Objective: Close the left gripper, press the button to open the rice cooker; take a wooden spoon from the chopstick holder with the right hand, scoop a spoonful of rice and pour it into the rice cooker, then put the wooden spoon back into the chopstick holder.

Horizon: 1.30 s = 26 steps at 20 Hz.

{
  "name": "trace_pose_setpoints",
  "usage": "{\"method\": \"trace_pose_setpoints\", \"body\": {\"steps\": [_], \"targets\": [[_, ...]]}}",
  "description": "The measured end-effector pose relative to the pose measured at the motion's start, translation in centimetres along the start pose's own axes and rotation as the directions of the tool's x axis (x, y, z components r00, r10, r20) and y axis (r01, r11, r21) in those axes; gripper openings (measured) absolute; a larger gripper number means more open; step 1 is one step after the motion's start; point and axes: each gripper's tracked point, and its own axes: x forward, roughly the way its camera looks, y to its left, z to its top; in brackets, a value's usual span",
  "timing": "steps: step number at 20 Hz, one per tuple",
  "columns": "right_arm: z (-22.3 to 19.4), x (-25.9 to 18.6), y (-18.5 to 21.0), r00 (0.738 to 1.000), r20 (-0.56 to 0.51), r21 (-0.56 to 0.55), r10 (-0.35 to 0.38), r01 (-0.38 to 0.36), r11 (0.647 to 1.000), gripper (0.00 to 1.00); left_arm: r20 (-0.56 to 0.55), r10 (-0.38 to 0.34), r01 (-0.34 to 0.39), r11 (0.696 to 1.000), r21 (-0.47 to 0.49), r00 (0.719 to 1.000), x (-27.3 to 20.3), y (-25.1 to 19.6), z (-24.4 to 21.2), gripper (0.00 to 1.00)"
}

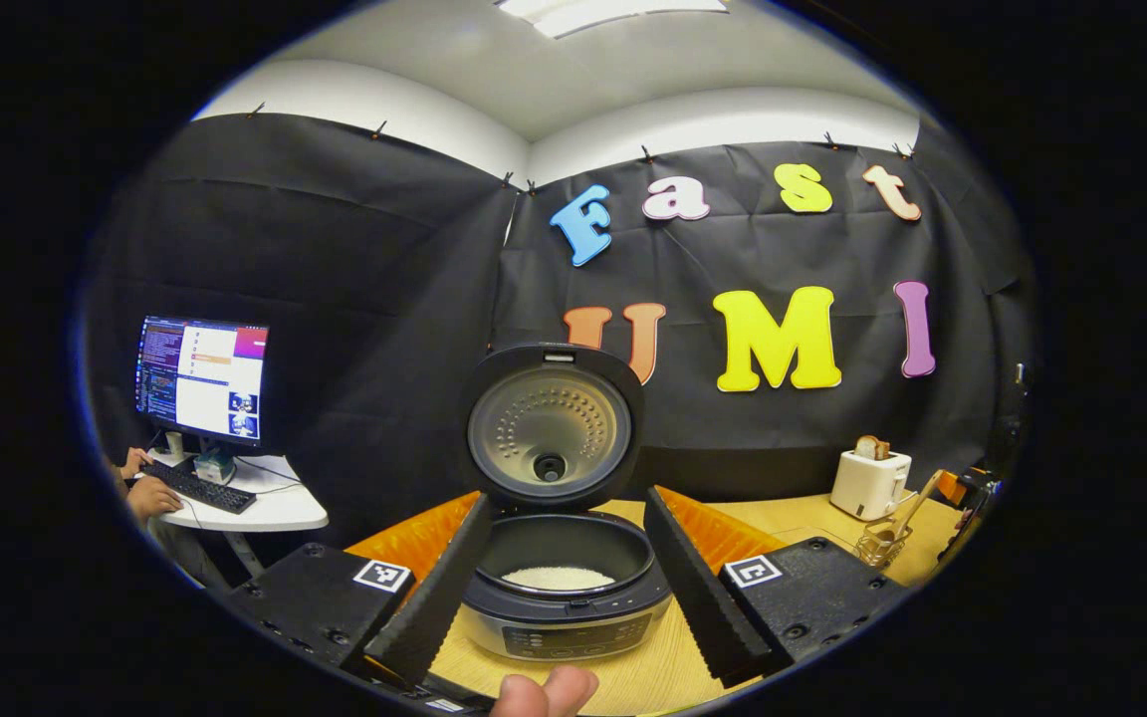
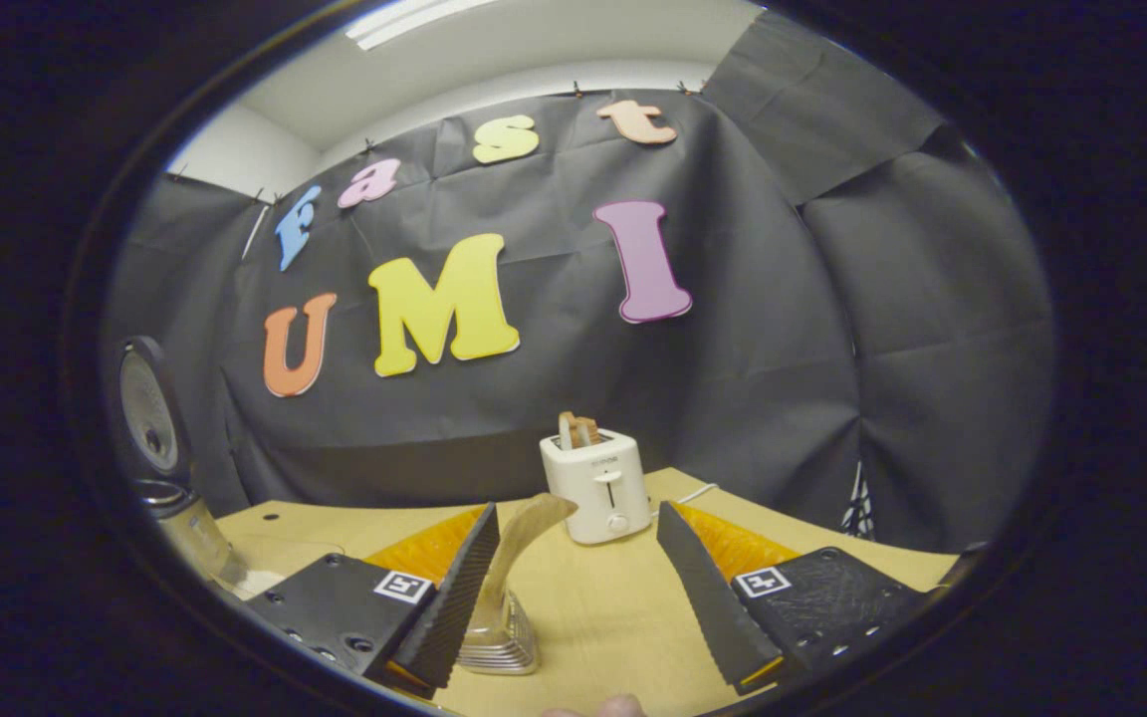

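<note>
A thumb (image 1: 544,692) shows at the bottom edge, and ahead of it the left gripper (image 1: 559,573) has its fingers spread wide, empty, framing the cooker (image 1: 564,597) on the bench (image 1: 633,677). Its lid (image 1: 551,423) stands up and rice (image 1: 559,577) lies in the pot, so the button step and the pouring look done. The right gripper (image 2: 583,588) is also wide open, holding nothing; the spoon (image 2: 524,543) stands tilted in the holder (image 2: 499,632) just beside its left finger, apparently put back. A toaster (image 2: 598,483) sits farther back. Little seems left to do
</note>
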Motion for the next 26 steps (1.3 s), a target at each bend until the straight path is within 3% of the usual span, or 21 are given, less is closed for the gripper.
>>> {"method": "trace_pose_setpoints", "body": {"steps": [1, 6, 10, 11, 13, 17, 21, 23, 24, 26], "targets": [[0.5, -0.9, 0.7, 1.000, 0.007, -0.017, 0.018, -0.018, 1.000, 0.94, -0.002, -0.013, 0.013, 1.000, 0.002, 1.000, 0.3, -0.9, 0.5, 0.98], [2.2, -3.4, 2.2, 0.997, 0.043, -0.061, 0.070, -0.068, 0.996, 0.98, 0.027, -0.004, 0.002, 0.998, 0.059, 1.000, 1.9, -2.0, 5.4, 0.98], [3.4, -4.7, 2.1, 0.993, 0.065, -0.088, 0.101, -0.095, 0.992, 0.96, 0.015, -0.011, 0.010, 0.996, 0.083, 1.000, 3.9, -3.0, 8.4, 0.98], [3.9, -5.1, 1.9, 0.992, 0.081, -0.092, 0.101, -0.093, 0.991, 0.92, 0.010, -0.011, 0.011, 0.996, 0.084, 1.000, 4.5, -3.2, 8.9, 0.98], [4.2, -6.1, 2.6, 0.986, 0.080, -0.055, 0.147, -0.143, 0.988, 0.93, -0.007, -0.006, 0.006, 0.995, 0.097, 1.000, 5.9, -3.3, 10.1, 0.98], [4.7, -7.0, 2.7, 0.979, 0.079, -0.029, 0.188, -0.186, 0.982, 0.96, -0.024, 0.020, -0.017, 0.994, 0.111, 1.000, 9.3, -2.8, 12.5, 0.98], [4.2, -7.8, 4.0, 0.972, 0.093, -0.065, 0.216, -0.211, 0.975, 0.96, -0.013, 0.099, -0.096, 0.986, 0.135, 0.995, 13.9, 0.0, 15.5, 0.98], [2.8, -8.2, 5.8, 0.963, 0.068, -0.086, 0.260, -0.254, 0.963, 0.91, -0.046, 0.118, -0.110, 0.984, 0.143, 0.992, 15.9, 1.0, 15.7, 0.98], [2.2, -8.2, 6.2, 0.961, 0.056, -0.107, 0.272, -0.265, 0.958, 0.96, -0.060, 0.129, -0.119, 0.983, 0.143, 0.990, 16.8, 1.5, 15.7, 0.99], [1.5, -8.1, 6.9, 0.959, 0.038, -0.139, 0.282, -0.274, 0.952, 0.96, -0.085, 0.109, -0.096, 0.986, 0.139, 0.990, 18.9, 1.6, 15.9, 0.98]]}}
